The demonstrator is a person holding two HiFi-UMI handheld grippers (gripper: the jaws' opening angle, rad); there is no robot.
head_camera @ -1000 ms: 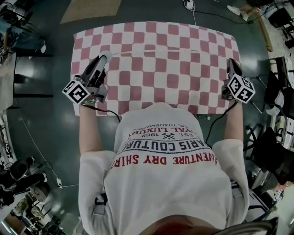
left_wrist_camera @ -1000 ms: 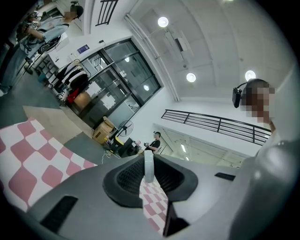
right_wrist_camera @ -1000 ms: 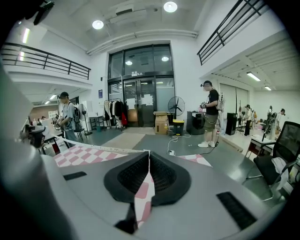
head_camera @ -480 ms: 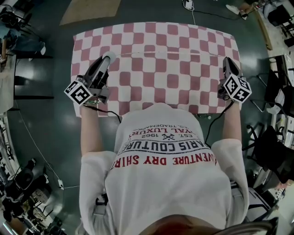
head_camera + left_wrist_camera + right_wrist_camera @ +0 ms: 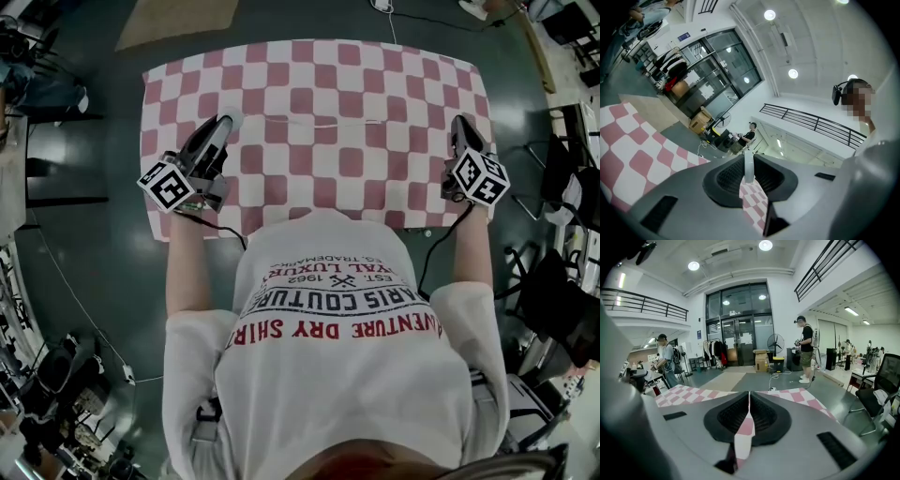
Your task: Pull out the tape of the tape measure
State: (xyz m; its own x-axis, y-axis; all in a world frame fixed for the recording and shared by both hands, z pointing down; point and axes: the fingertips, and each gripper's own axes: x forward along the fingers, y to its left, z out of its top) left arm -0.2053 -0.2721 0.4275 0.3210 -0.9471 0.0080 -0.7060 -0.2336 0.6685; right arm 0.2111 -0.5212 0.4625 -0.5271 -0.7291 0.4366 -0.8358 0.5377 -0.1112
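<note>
A thin pale tape [image 5: 347, 120] runs in a straight line across the red-and-white checked tablecloth [image 5: 319, 66], stretched between my two grippers. At its left end my left gripper [image 5: 228, 122] is shut on the white tape measure [image 5: 230, 118], seen in the left gripper view as a narrow white piece [image 5: 748, 166] pinched between the dark pads [image 5: 726, 177]. At the right end my right gripper [image 5: 459, 122] is shut on the tape's end. In the right gripper view the right gripper [image 5: 749, 404] has its jaws together, and the tape itself is hard to make out.
The table's front edge lies against the body of the person holding the grippers. Dark floor surrounds the table, with a tan mat [image 5: 178, 14] beyond its far left corner. A standing person [image 5: 806, 350], a fan [image 5: 776, 344] and an office chair [image 5: 881, 380] are farther off.
My left gripper has shifted a little to the right along the table with the tape measure. The right gripper has stayed in place. The tape stays stretched between them.
</note>
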